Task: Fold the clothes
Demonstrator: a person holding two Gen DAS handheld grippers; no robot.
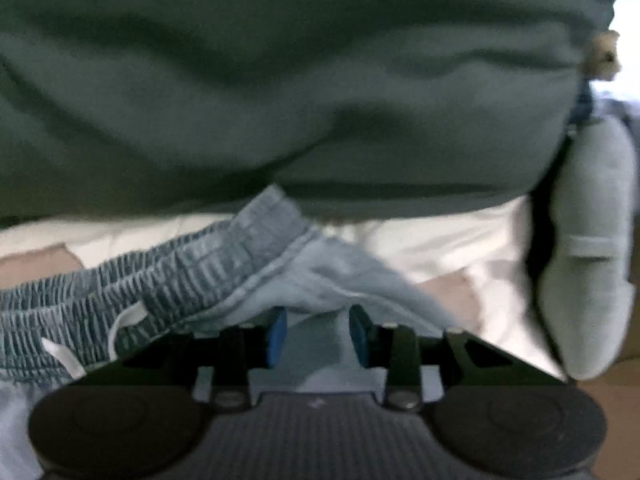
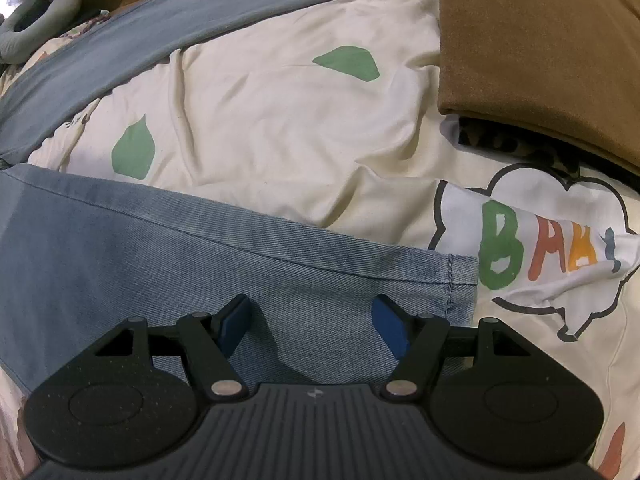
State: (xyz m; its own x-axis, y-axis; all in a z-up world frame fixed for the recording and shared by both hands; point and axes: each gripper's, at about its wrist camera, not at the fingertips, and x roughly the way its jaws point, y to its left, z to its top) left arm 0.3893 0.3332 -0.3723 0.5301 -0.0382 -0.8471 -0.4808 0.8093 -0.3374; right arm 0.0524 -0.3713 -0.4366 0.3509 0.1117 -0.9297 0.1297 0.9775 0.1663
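Light blue denim trousers lie on a cream bedsheet (image 2: 280, 120). In the left wrist view their elastic waistband (image 1: 180, 276), with a white drawstring (image 1: 128, 316), is lifted off the sheet. My left gripper (image 1: 318, 334) is shut on a bunch of the trousers' pale fabric, which fills the gap between its blue pads (image 1: 277, 336). In the right wrist view one trouser leg (image 2: 200, 264) lies flat with its hem (image 2: 450, 280) to the right. My right gripper (image 2: 314, 320) hovers over that leg, jaws wide open, nothing pinched. The other leg (image 2: 160, 32) stretches across the upper left.
A dark green garment on the person (image 1: 280, 80) fills the top of the left wrist view, close to the gripper, with a pale grey sleeve (image 1: 592, 240) at the right. A folded brown cloth (image 2: 540, 40) lies at the sheet's upper right. A grey soft toy (image 2: 40, 20) is far left.
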